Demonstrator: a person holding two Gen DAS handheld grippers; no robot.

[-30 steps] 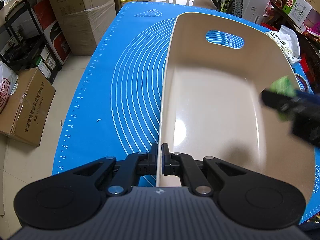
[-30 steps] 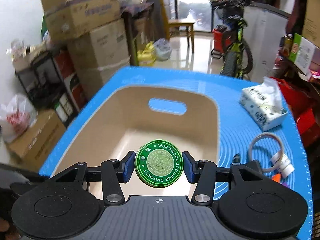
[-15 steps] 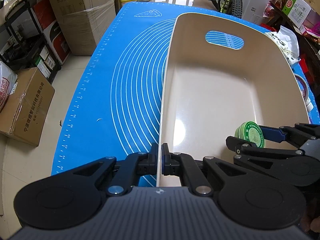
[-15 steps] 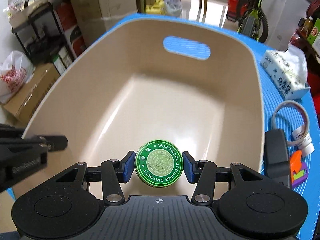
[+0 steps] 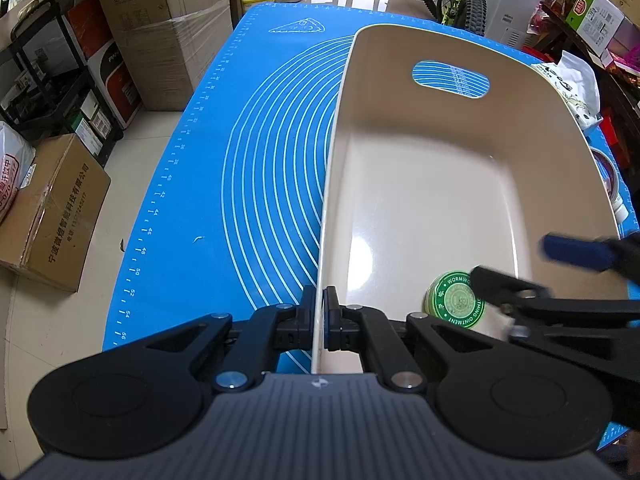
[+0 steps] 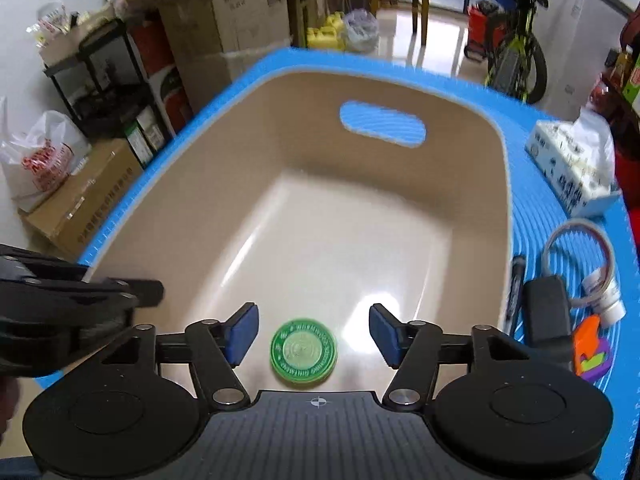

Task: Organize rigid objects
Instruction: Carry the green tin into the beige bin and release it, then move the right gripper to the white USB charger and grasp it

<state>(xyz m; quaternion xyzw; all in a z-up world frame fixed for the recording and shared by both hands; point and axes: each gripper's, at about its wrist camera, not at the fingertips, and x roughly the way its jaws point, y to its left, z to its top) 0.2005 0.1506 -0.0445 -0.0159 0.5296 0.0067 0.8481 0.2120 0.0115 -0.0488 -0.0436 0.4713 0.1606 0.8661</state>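
1. Right wrist view: our right gripper (image 6: 312,334) has just been opening; its blue pads stand clear of the green tin (image 6: 303,350), which lies released between them on the near floor of the beige bin (image 6: 472,200).
2. Our left gripper (image 5: 319,320) is clenched on the bin's left wall, we judge to steady it.
3. The tin's lid reads "WORMWOOD SOOTHING OINTMENT".
4. Right of the bin, on the blue mat (image 6: 532,208), wait a black fob (image 6: 546,310) and tissue pack (image 6: 572,160).

A cluttered home storeroom: stacked cardboard boxes (image 5: 168,36) upper left, a bicycle (image 6: 516,56) upper right, tiled floor (image 5: 132,152).
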